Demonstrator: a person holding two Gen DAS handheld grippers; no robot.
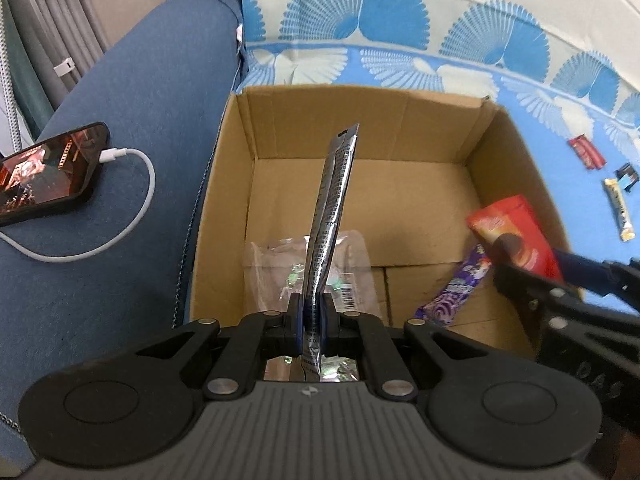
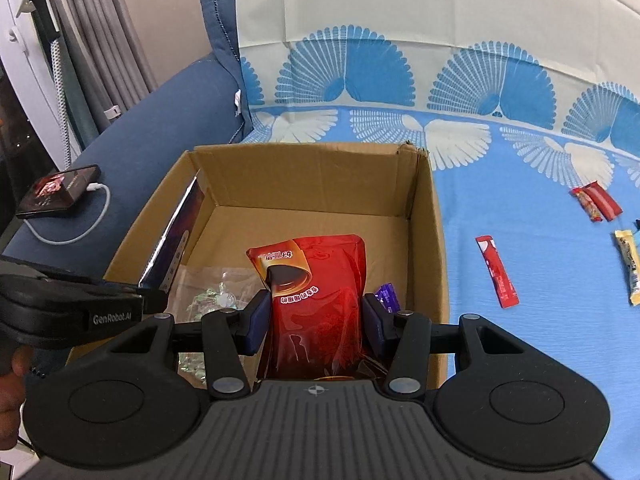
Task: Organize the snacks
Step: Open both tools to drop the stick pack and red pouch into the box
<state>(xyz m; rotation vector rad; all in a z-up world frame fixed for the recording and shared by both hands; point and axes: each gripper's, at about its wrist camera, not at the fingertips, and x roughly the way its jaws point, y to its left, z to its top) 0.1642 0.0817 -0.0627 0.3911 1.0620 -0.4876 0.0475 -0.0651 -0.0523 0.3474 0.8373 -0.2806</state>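
Cardboard box (image 2: 424,216) sits on the blue patterned bed cover, and both hands hold snacks over it: the left gripper (image 1: 312,320) has its jaws nearly closed on a thin silver packet (image 1: 332,216), the right gripper (image 2: 316,320) has its jaws partway open, clamping a red pouch (image 2: 316,280). The dropping-in step looks at hand; next, lower each, release, then fetch the red stick (image 2: 496,272) lying outside

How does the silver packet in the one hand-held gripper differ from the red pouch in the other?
The silver packet is thin and seen edge-on; the red pouch is broad and faces the camera. The left hand-held gripper is pinched nearly shut on the packet, while the right hand-held gripper stands wider around the pouch. The packet carries small print, the pouch a cup picture. Both hang over the cardboard box.
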